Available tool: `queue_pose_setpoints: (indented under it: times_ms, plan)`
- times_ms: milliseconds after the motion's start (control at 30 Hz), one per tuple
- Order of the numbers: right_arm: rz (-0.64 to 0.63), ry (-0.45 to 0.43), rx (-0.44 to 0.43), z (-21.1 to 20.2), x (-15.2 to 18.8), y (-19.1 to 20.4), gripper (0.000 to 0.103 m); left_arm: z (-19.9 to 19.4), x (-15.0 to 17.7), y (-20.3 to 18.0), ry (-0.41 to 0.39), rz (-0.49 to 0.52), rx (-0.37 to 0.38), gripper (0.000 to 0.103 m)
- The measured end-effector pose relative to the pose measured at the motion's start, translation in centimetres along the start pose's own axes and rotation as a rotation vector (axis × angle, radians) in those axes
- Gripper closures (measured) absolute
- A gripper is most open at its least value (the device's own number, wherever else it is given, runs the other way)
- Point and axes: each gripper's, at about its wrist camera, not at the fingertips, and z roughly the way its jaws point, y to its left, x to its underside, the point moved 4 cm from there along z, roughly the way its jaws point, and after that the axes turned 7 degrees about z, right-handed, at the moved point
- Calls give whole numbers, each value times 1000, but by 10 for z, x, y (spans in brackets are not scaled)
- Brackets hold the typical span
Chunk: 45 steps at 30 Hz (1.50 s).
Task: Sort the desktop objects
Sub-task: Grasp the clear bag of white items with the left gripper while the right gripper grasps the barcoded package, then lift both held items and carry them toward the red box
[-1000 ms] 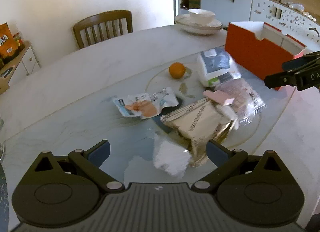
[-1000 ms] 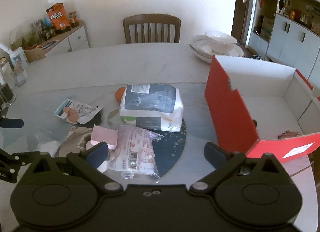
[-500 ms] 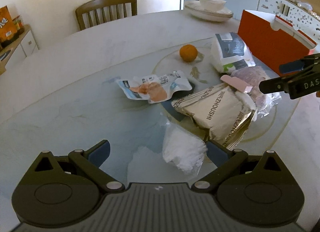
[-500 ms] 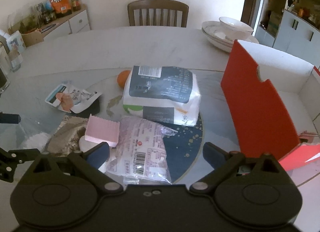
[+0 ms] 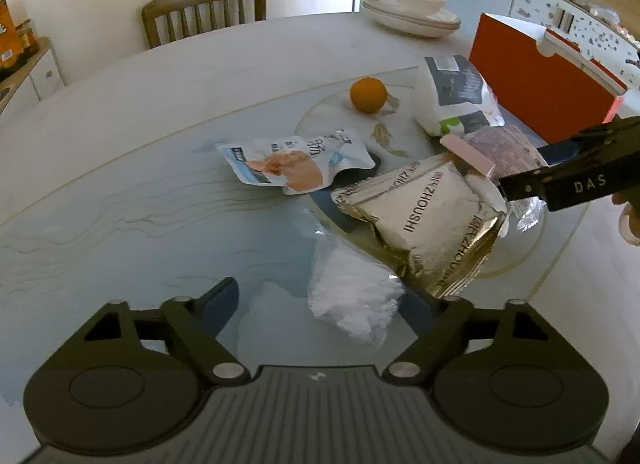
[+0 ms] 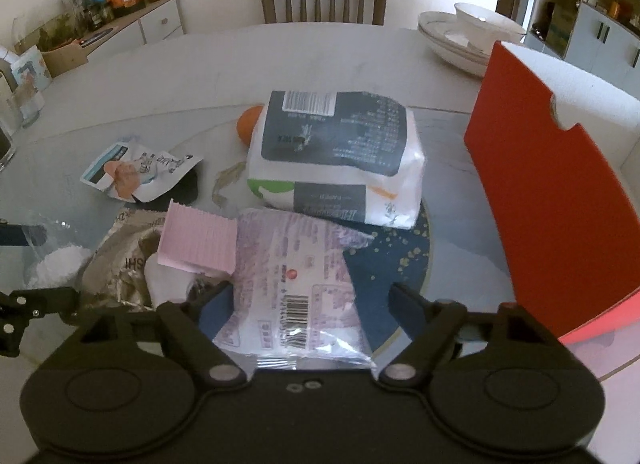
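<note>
My left gripper [image 5: 322,304] hangs low over the glass turntable, jaws closing, with a clear bag of white powder [image 5: 352,296] between its fingers; the pads stand apart from it. My right gripper [image 6: 311,304] is closing too, astride the near end of a pale purple packet [image 6: 296,284], without a visible squeeze. A pink pad [image 6: 198,238] lies on a silver foil bag [image 5: 424,216]. Further off are a torn white-blue pouch [image 5: 296,162], an orange [image 5: 368,94] and a large white-and-dark bag [image 6: 336,152]. An open red box [image 6: 540,192] stands at the right.
Stacked plates with a bowl [image 5: 412,12] sit at the table's far edge, and a wooden chair [image 5: 204,8] stands behind it. A sideboard with jars and a snack bag [image 6: 100,12] is at the back left. A glass [image 6: 8,144] stands at the left rim.
Both grippers have sunk toward the table and their jaws have narrowed. The powder bag now lies between the left fingers, the purple packet between the right ones.
</note>
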Motion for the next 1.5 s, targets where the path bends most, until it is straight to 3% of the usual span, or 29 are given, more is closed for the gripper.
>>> queue_pose_setpoints:
  times_ms: [233, 333, 733, 1500]
  plan:
    - [2, -7, -23, -1, 0, 1, 40, 0, 0, -5, 1, 7, 14, 46]
    - [7, -10, -26, -2, -1, 0, 42, -1, -1, -7, -2, 13, 18, 58]
    - [37, -32, -21, -13, 0, -7, 50, -5, -3, -13, 0, 24, 12, 70]
    - [91, -83, -36, -65, 15, -25, 50, -47, -16, -33, -59, -17, 4, 74]
